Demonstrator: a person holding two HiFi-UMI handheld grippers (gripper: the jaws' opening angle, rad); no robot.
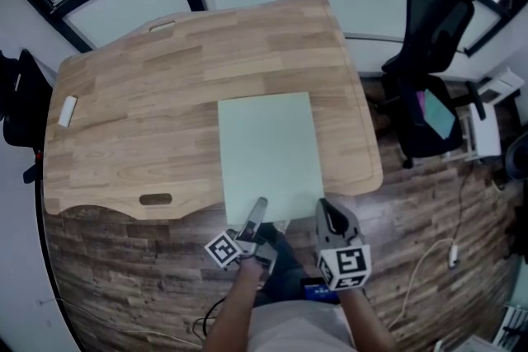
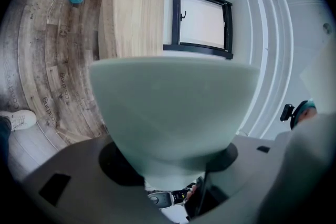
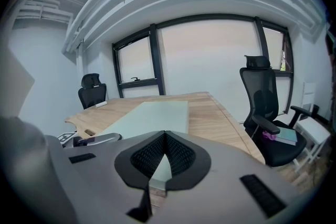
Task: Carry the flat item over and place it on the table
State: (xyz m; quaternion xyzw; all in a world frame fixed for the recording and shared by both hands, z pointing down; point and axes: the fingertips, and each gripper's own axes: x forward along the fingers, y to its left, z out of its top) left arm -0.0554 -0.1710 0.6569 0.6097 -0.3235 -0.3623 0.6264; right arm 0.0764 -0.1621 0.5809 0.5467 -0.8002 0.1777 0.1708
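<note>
Resting on table (image 1: 148, 111), sheet (image 1: 268, 148); near edge pinched by left hand-held gripper (image 1: 260, 207).

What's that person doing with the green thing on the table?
A person is setting a flat pale green sheet down on the wooden table. The left gripper and the right gripper each pinch the sheet's near edge, side by side. Most of the sheet lies on the table, and only the near edge pokes past the table's edge. Neither gripper has let go yet.
</note>
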